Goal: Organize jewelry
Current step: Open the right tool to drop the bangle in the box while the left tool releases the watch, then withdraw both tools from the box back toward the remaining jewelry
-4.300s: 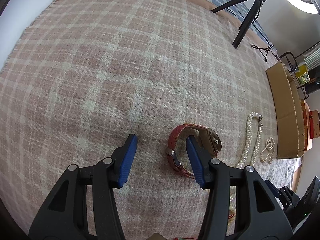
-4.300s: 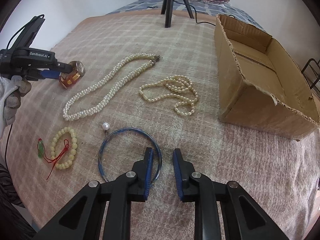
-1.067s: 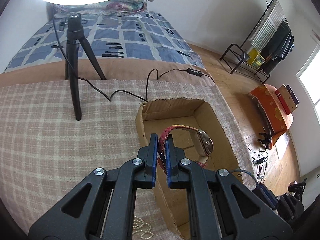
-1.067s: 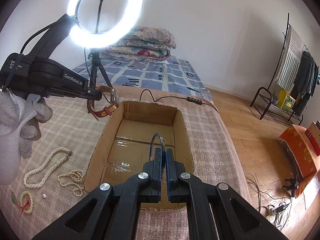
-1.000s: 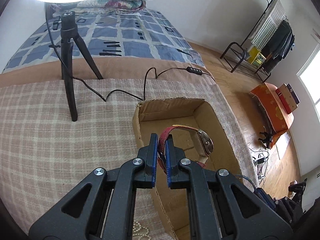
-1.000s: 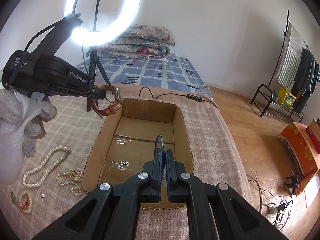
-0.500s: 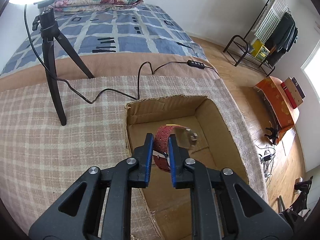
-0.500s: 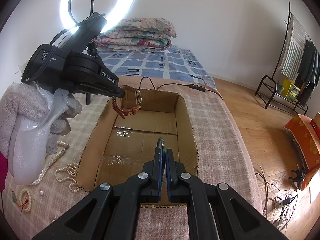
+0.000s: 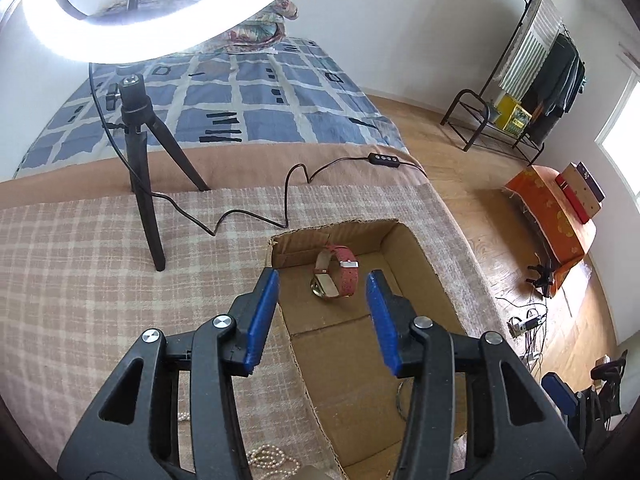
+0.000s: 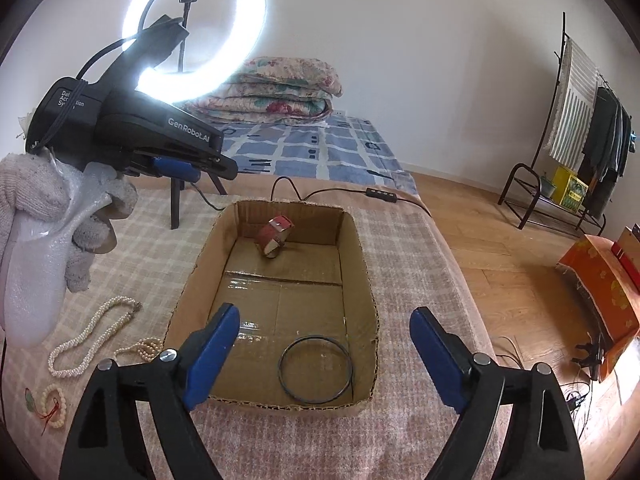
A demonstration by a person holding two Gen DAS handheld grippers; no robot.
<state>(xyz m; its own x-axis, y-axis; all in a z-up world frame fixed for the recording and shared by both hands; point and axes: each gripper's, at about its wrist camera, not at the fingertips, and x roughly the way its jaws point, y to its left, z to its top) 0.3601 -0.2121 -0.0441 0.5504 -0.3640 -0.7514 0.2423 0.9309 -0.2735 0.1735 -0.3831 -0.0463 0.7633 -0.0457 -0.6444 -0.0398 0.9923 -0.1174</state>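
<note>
The left gripper hangs above the cardboard box, its jaws spread wide and holding nothing; the red watch lies on the box floor at the far end, seen in the gap between the jaws but below them, near the centre of the frame. The right gripper also has its jaws spread and empty, above the near end of the box, where the dark bangle lies flat on the floor, low in the frame between them. Pearl necklaces and a bead bracelet rest on the plaid blanket at lower left.
</note>
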